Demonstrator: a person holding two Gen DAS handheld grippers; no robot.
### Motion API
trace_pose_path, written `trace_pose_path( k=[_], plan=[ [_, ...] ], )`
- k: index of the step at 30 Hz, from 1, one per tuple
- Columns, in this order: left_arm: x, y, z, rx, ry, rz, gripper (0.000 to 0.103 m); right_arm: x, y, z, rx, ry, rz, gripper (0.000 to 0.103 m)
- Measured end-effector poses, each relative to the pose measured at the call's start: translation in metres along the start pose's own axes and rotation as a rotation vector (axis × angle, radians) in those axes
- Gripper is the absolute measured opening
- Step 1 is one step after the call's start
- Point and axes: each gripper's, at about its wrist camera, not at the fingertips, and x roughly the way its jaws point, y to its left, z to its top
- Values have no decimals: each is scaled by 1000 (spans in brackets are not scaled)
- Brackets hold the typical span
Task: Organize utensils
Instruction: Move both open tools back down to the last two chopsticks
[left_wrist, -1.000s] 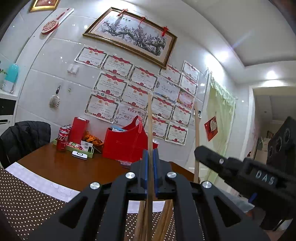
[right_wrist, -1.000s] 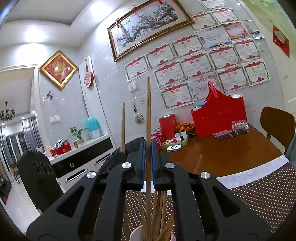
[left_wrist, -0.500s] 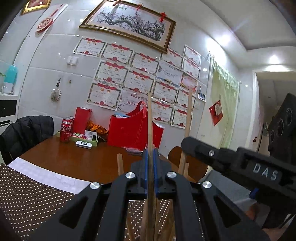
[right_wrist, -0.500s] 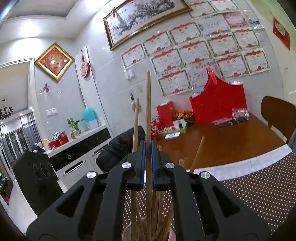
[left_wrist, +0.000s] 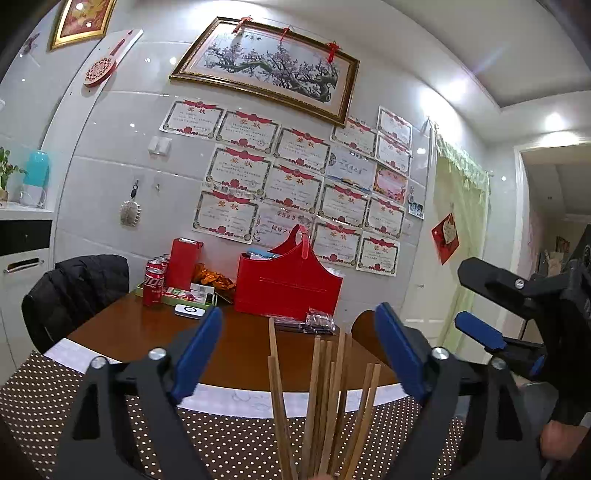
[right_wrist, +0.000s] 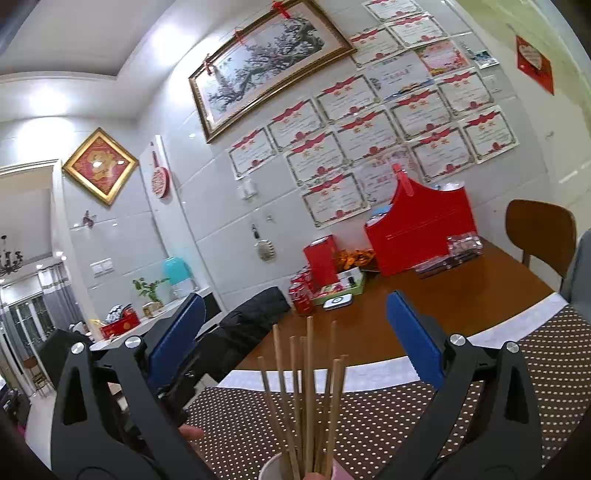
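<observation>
Several wooden chopsticks stand upright in a bunch between the fingers of my left gripper, which is open and empty. In the right wrist view the same chopsticks stand in a white cup at the bottom edge, between the fingers of my right gripper, also open and empty. The right gripper also shows at the right edge of the left wrist view. The cup is hidden in the left wrist view.
A brown dotted mat covers the near part of the wooden table. At the far side stand a red basket, cola cans and a snack tray. A chair with a black jacket is at the left.
Both grippers have opened and let go of their chopsticks, which now stand lower in the cup with the others. Both cameras have tilted slightly downward.
</observation>
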Motion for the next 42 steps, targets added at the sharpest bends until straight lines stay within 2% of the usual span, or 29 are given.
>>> trace_pose_path(
  k=[3,8,12,14,19,26,28,32,36,42],
  plan=[
    [-1,-9,8,30,50,10,89,-1,-2,4,8,3,-34,97],
    [-12,-29,21,118,93,81,89,-3,0,9,17,21,-42,97],
    [-30,-36,29,126,135,116,89,-13,8,14,0,29,-57,97],
    [-41,-38,31,144,180,122,89,-19,11,15,3,35,-64,97],
    [-72,-33,26,180,259,151,89,-39,24,8,-20,95,-94,97],
    [-113,-5,-19,150,417,187,89,-83,46,-13,-133,191,-130,97],
    [-123,3,-42,138,484,204,89,-93,43,-24,-129,227,-133,97],
    [-136,5,-73,130,564,206,89,-104,33,-48,-121,290,-133,97],
    [-146,1,-92,138,599,206,89,-106,13,-72,-76,332,-127,97],
    [-153,-8,-132,201,718,211,89,-95,-22,-104,45,396,-98,97]
  ],
)
